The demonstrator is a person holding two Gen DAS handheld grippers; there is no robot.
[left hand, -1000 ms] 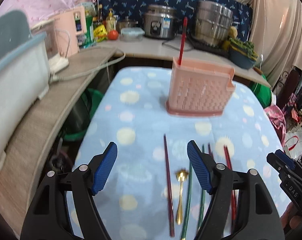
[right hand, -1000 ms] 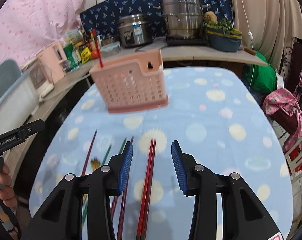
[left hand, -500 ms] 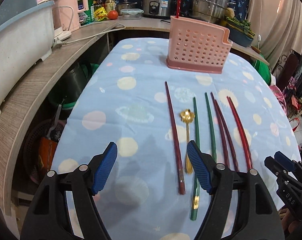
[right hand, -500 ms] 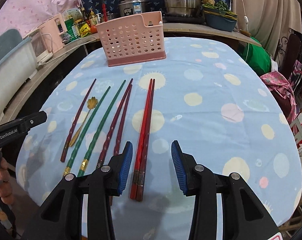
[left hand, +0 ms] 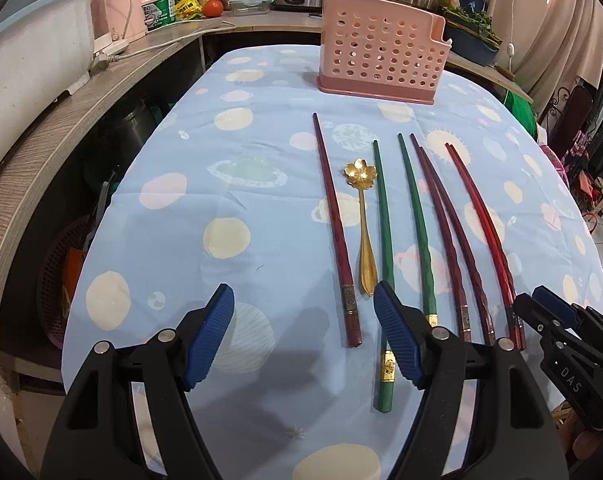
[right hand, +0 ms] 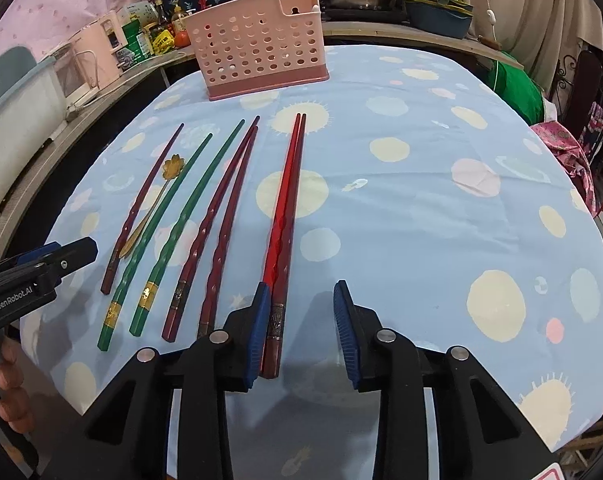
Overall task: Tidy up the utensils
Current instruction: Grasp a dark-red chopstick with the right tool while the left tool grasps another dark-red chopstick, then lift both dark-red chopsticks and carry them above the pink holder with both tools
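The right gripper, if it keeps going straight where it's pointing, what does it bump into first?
Probably the tablecloth, right beside the red chopsticks; the right gripper, jaws closing, has them at its left pad.

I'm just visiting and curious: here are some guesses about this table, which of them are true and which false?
1. The gold spoon lies on the tablecloth among the chopsticks. True.
2. The pink basket lies tipped on its side. False: it stands upright.
3. The right gripper is lifting the bright red chopsticks. False: its jaws are closing around their ends, which rest on the cloth.
4. The left gripper holds nothing. True.
5. Two green chopsticks lie on the table. True.
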